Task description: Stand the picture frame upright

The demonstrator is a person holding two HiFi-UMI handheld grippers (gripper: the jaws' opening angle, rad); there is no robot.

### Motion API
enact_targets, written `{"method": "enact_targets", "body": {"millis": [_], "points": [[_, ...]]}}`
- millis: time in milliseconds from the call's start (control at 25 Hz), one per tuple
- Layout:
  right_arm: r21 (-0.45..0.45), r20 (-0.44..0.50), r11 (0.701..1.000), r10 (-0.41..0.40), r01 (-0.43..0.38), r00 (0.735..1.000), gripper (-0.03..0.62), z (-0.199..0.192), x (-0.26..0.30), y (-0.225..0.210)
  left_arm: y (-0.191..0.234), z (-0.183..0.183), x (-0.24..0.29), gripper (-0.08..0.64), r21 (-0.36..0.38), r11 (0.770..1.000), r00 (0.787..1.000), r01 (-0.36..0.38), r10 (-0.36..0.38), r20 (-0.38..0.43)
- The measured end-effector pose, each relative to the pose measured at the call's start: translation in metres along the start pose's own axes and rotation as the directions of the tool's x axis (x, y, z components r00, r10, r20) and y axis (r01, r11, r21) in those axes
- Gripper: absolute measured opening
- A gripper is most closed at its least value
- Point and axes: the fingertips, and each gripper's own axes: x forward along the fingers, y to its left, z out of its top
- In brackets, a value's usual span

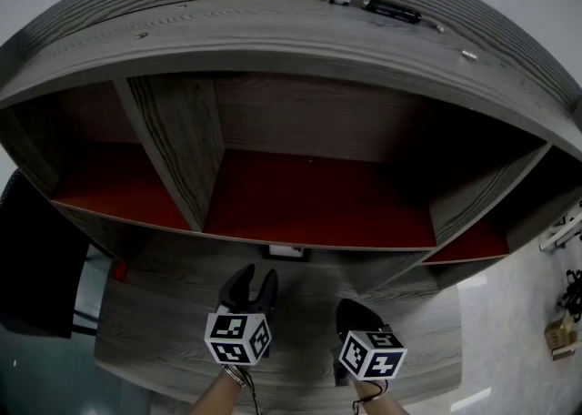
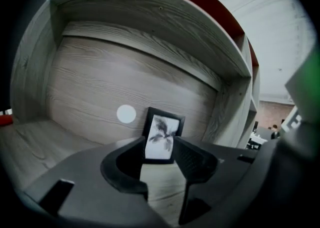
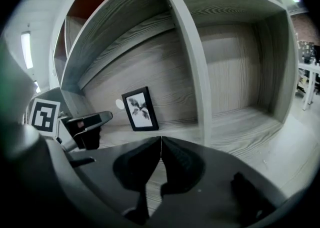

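A black picture frame with a leaf print stands upright in the lower shelf compartment and leans against the wooden back wall. In the right gripper view the frame shows left of a vertical divider. My left gripper is open, and the frame appears through the gap between its jaws, a little beyond the tips and untouched. From the right gripper view the left gripper hangs short of the frame. My right gripper is shut on nothing, back from the shelf. Both grippers, left and right, appear at the bottom of the head view.
The grey wood shelf unit has red-backed upper compartments. A vertical divider separates the frame's bay from the one at the right. A white round sticker is on the back wall. A small red thing lies at the left.
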Motion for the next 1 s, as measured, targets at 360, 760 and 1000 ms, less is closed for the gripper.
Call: {"method": "enact_targets", "body": {"millis": [360,760,1000], "points": [[-0.045,-0.033,0.999,0.009,-0.011,0.999,0.032,-0.002,-0.043,0.016,-0.029,-0.013,-0.081,0.137,-0.038,0.999,0.995,0.035,-0.039,-0.096],[-0.059,-0.014,0.998,0.013,-0.014,1.0,0.032,0.012,-0.101,0.038,-0.073,-0.004,-0.149,0.069,-0.03,0.999,0.988,0.034,-0.038,-0.152],[-0.077,0.015,0.997,0.029,-0.028,0.999,0.032,0.02,-0.129,0.057,-0.088,-0.002,-0.18,0.04,-0.008,1.0,0.984,0.008,-0.009,-0.178]]}}
